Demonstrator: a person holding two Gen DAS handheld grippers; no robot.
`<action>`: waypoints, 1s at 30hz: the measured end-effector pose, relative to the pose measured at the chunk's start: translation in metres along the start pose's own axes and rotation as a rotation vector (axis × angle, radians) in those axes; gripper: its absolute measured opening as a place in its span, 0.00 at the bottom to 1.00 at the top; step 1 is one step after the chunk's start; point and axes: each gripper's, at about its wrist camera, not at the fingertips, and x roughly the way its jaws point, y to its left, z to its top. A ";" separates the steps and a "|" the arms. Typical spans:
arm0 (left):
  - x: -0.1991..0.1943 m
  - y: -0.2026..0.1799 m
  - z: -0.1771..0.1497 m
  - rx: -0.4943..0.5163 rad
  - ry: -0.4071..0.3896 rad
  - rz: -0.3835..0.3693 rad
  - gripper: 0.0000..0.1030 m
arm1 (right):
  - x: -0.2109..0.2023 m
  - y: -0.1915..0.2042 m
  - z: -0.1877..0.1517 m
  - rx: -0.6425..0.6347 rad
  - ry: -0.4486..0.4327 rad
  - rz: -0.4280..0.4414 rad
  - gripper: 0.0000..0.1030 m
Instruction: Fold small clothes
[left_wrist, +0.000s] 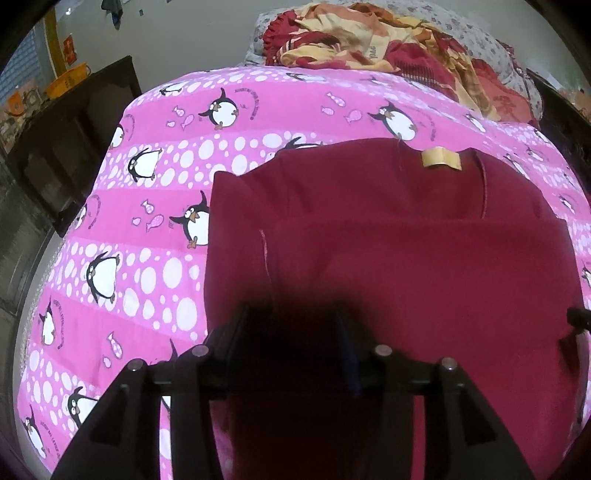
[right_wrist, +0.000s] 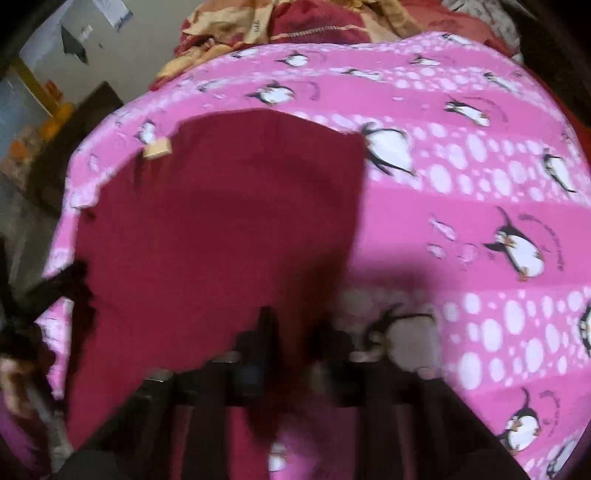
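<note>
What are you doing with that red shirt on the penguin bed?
A person is folding a small dark red top on a pink penguin bedsheet with two handheld grippers. The left gripper and right gripper each seem to pinch the near edge. A tan label marks the neck.

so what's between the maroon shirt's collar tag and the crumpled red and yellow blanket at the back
In the left wrist view, only pink penguin bedsheet lies between the tan tag on the maroon shirt and the red and yellow blanket.
</note>
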 end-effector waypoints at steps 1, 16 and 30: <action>-0.003 0.001 0.000 0.002 -0.008 0.001 0.45 | -0.002 -0.003 0.001 0.012 -0.009 -0.004 0.20; 0.011 0.008 0.004 -0.037 0.002 0.030 0.62 | 0.006 0.046 0.035 -0.104 -0.073 -0.110 0.38; 0.018 0.006 0.004 -0.037 0.011 0.045 0.66 | 0.002 0.041 0.026 -0.109 -0.036 -0.129 0.43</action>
